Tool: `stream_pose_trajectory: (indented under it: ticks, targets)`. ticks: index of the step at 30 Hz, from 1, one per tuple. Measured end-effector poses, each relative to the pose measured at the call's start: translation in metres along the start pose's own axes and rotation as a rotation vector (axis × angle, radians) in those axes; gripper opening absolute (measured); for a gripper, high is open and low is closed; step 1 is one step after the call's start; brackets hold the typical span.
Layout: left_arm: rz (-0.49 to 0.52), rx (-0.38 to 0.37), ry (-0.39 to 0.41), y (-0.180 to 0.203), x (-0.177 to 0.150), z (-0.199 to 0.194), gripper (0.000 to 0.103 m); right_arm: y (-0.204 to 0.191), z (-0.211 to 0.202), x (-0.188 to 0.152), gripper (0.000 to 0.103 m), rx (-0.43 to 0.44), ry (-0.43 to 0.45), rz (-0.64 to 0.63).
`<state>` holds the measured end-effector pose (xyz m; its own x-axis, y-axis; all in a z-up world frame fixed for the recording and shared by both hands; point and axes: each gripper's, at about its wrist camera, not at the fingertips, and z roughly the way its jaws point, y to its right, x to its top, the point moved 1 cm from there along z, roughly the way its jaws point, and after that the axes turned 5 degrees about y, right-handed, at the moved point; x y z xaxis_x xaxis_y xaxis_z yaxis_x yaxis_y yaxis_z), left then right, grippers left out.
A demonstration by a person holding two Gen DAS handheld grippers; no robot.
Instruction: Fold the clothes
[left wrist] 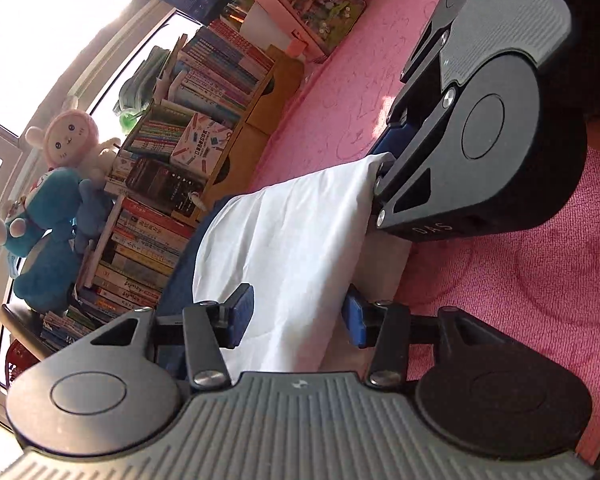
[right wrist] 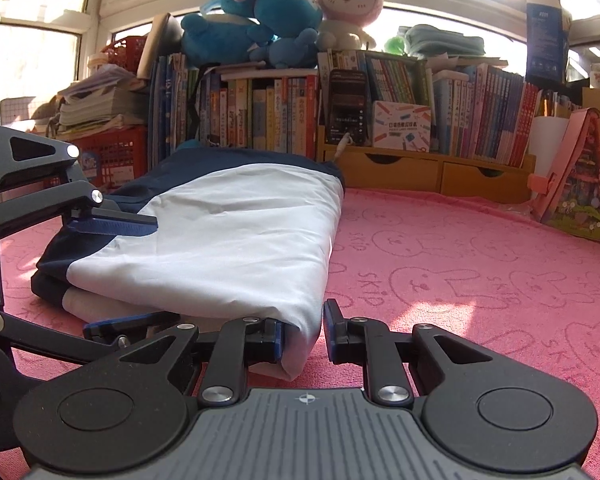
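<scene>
A folded white and navy garment (right wrist: 228, 240) lies on the pink towel (right wrist: 460, 264). My right gripper (right wrist: 302, 334) is open, its pads on either side of the garment's near corner fold. My left gripper (left wrist: 298, 314) is open around the garment's white edge (left wrist: 284, 240), one pad above and one below. The left gripper shows in the right wrist view (right wrist: 116, 276) at the garment's left side, its jaws wide apart. The right gripper shows in the left wrist view (left wrist: 384, 152) at the garment's far corner.
A wooden shelf of books (right wrist: 380, 120) stands behind the towel, with plush toys (right wrist: 260, 20) on top. A red crate (right wrist: 112, 160) with stacked papers is at the left. A pink triangular box (right wrist: 580, 184) stands at the right on the towel.
</scene>
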<state>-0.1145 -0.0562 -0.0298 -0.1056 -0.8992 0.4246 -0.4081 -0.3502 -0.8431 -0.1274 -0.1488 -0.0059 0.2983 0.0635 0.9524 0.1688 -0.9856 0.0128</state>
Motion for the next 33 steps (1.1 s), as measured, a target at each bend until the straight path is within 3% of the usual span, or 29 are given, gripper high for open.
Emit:
stream_pose_trajectory:
  ticks: [6, 7, 10, 11, 16, 23, 27, 30, 33]
  targets:
    - [0.131, 0.067, -0.011, 0.004, -0.006, 0.023, 0.052, -0.001, -0.001, 0.000, 0.021, -0.003, 0.004, -0.006]
    - [0.160, 0.078, -0.016, 0.005, -0.007, 0.025, 0.047, -0.001, -0.001, 0.000, 0.021, -0.005, 0.004, -0.006]
    - [0.188, 0.058, -0.065, 0.005, -0.016, 0.028, 0.017, -0.002, 0.000, 0.001, 0.021, -0.008, 0.003, -0.006]
    - [0.194, 0.050, -0.079, 0.005, -0.021, 0.028, 0.014, -0.002, 0.000, 0.000, 0.021, -0.009, 0.003, -0.007]
    - [0.290, 0.070, -0.172, 0.004, -0.055, 0.022, 0.012, -0.003, 0.000, 0.001, 0.021, -0.011, 0.001, -0.003]
    - [0.348, 0.116, -0.326, -0.006, -0.106, 0.009, 0.012, -0.003, 0.000, 0.001, 0.021, 0.005, -0.003, -0.006]
    - [0.205, 0.099, -0.443, -0.018, -0.119, 0.000, 0.009, -0.004, -0.001, 0.000, 0.021, -0.002, -0.003, -0.010]
    - [-0.133, 0.094, -0.518, -0.048, -0.124, -0.014, 0.013, 0.000, 0.000, 0.001, 0.021, -0.006, -0.009, 0.014]
    - [-0.624, 0.049, -0.454, -0.083, -0.123, -0.046, 0.018, 0.003, 0.001, 0.002, 0.021, 0.013, -0.014, 0.037]
